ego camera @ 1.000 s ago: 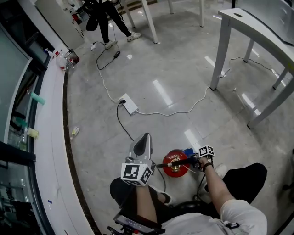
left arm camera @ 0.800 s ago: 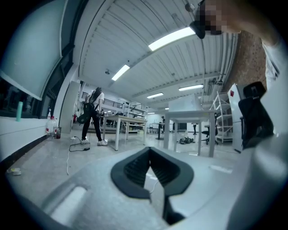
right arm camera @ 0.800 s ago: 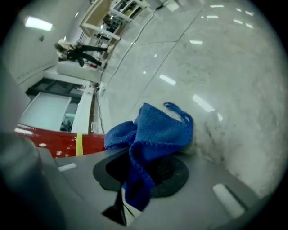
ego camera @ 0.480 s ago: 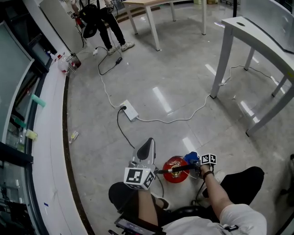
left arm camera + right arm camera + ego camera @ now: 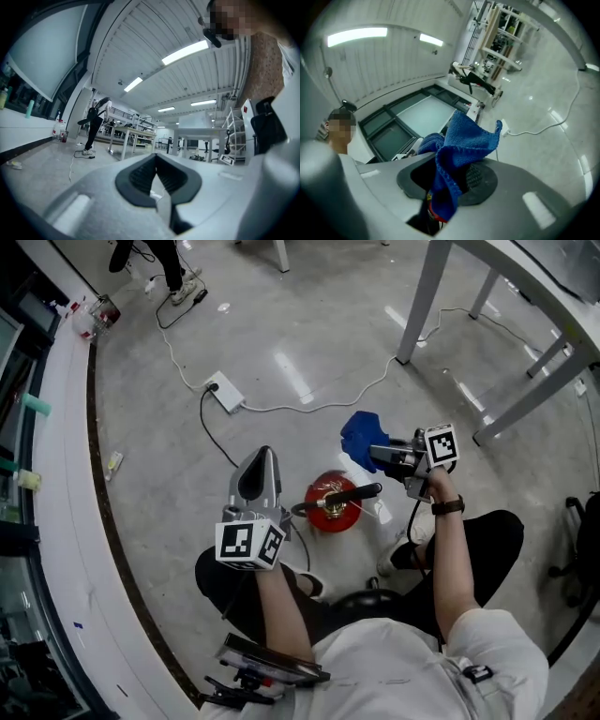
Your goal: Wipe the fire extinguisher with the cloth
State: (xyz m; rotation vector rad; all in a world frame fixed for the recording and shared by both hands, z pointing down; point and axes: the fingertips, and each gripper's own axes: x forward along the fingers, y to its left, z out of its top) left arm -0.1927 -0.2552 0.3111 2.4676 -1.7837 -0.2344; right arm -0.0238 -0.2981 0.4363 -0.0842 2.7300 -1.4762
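Glossy grey floor [image 5: 309,343] carrying streaks of reflected ceiling light. The red fire extinguisher [image 5: 325,514] stands upright on it, seen from above. Well apart, toward the upper left, lies a white power strip [image 5: 225,390]; a white cable [image 5: 309,409] runs from it past a pale desk leg [image 5: 419,301], and a black cable [image 5: 202,423] curves back toward the extinguisher. A small scrap [image 5: 112,463] lies beside the dark floor edging

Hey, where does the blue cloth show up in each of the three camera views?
Head view: the blue cloth is right of centre, at the tip of the right claw, above the red fire extinguisher.
Left gripper view: not in it.
Right gripper view: the cloth is at centre, pinched between the jaws.
Shared landmark: the white power strip on the floor.
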